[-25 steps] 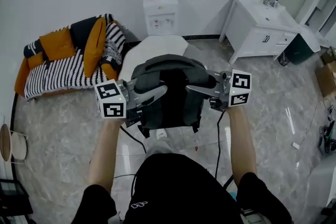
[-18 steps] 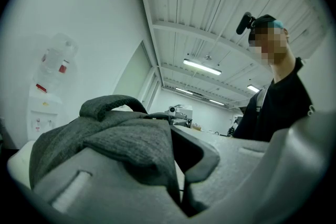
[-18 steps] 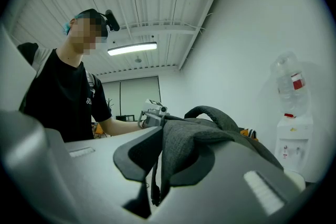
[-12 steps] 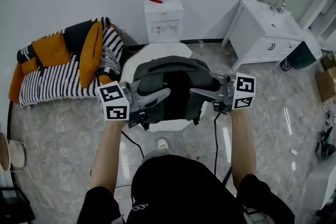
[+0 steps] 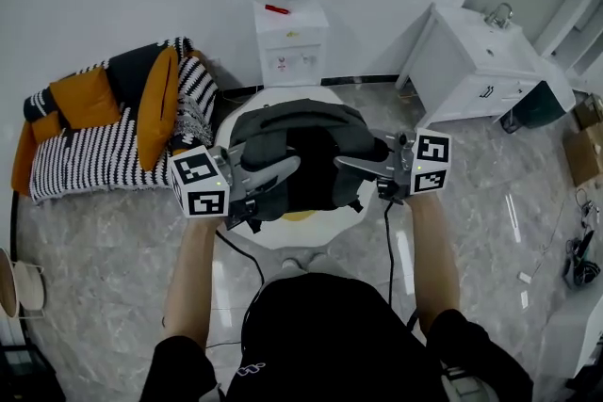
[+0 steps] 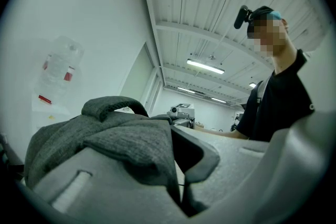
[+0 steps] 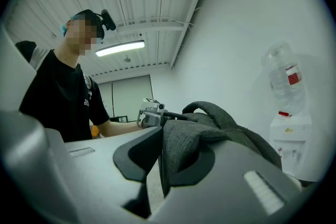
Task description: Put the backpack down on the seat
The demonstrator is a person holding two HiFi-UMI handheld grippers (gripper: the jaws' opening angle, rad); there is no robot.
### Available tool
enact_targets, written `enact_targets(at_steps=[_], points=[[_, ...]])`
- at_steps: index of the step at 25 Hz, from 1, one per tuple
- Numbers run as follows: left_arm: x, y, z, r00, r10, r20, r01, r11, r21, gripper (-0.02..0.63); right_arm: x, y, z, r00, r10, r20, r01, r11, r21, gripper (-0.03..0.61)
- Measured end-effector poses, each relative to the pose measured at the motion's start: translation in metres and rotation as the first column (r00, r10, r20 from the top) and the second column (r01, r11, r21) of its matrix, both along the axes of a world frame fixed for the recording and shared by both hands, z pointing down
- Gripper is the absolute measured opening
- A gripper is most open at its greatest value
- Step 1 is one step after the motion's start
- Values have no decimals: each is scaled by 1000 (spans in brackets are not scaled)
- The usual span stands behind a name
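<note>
Over the white seat (image 5: 311, 229) on marble floor (image 5: 113, 231), left gripper (image 5: 283, 167) and right gripper (image 5: 353, 163), jaws tight on the backpack (image 5: 292, 132).

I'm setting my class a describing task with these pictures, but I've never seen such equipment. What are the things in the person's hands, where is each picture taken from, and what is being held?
There is no robot here. A person holds a hand-worked two-jaw gripper in each hand. The wide picture comes from a camera on the person's head, looking down. The two round ones come from cameras riding on the grippers. The left gripper and right gripper each pinch the grey fabric of the backpack, holding it over a round white seat. Nearby stand a striped sofa, a water dispenser and a white cabinet.
</note>
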State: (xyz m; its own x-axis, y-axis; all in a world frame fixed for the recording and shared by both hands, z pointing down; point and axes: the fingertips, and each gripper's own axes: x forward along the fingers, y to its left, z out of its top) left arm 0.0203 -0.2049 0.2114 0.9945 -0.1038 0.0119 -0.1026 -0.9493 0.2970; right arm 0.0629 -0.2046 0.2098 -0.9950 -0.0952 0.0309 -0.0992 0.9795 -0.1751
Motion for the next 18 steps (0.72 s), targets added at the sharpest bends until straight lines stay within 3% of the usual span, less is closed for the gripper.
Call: enact_targets(at_steps=[12,18], points=[[7,-13,28,999,-30,-21,27,993,-117,9,9,-15,25,999,-16,41,21,993,-115,43],[3,-16,65,998,-56,-33,49,978,-204,9,3,-16,68,1000,-1,-5,0,989,-147,43]])
